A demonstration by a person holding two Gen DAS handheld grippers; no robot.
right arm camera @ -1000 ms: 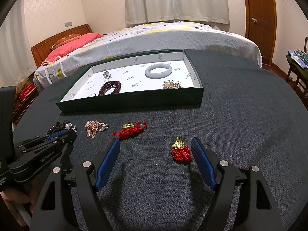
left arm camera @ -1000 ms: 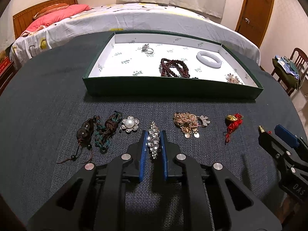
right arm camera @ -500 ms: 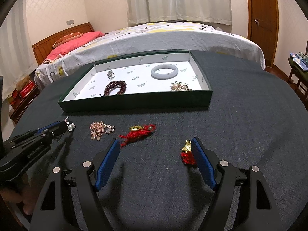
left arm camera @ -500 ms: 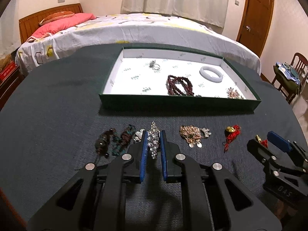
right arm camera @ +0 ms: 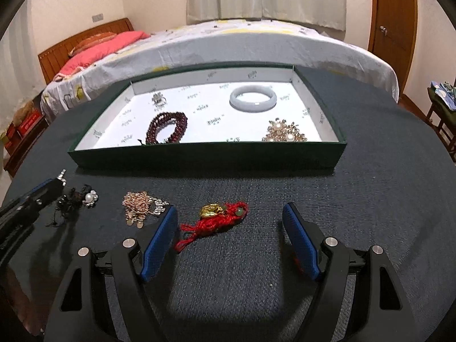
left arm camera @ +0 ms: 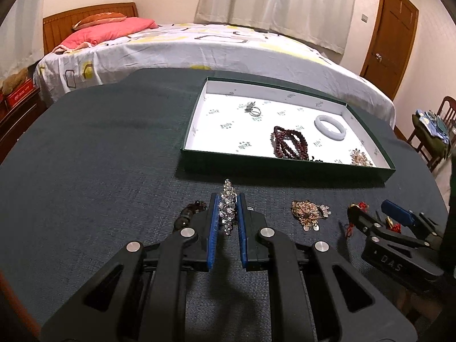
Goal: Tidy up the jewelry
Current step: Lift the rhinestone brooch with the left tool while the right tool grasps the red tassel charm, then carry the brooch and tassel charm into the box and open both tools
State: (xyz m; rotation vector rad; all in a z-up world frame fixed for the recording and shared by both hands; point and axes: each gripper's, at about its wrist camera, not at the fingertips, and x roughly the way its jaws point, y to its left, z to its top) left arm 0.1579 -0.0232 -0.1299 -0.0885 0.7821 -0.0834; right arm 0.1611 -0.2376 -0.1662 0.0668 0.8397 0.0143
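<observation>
My left gripper (left arm camera: 227,199) is shut on a silver rhinestone brooch (left arm camera: 227,202) and holds it above the dark table, in front of the green tray (left arm camera: 216,156). The tray holds a ring (left arm camera: 253,109), a dark red bead bracelet (left arm camera: 289,142), a white bangle (left arm camera: 330,128) and a gold brooch (left arm camera: 360,157). My right gripper (right arm camera: 230,216) is open just above the table, with a red cord charm with a gold piece (right arm camera: 216,216) between its fingers. A gold chain piece (right arm camera: 139,205) and a pearl flower brooch (right arm camera: 90,198) lie to its left.
The table (right arm camera: 384,185) is covered in dark cloth. A dark bead cord (left arm camera: 188,213) lies partly hidden under my left gripper. A second red charm (left arm camera: 394,225) sits by the right gripper's finger. A bed stands behind the table, a chair (left arm camera: 436,134) at the right.
My left gripper has lifted the rhinestone brooch off the table and moved toward the tray. My right gripper has shifted left, from the small red charm to over the red cord charm.
</observation>
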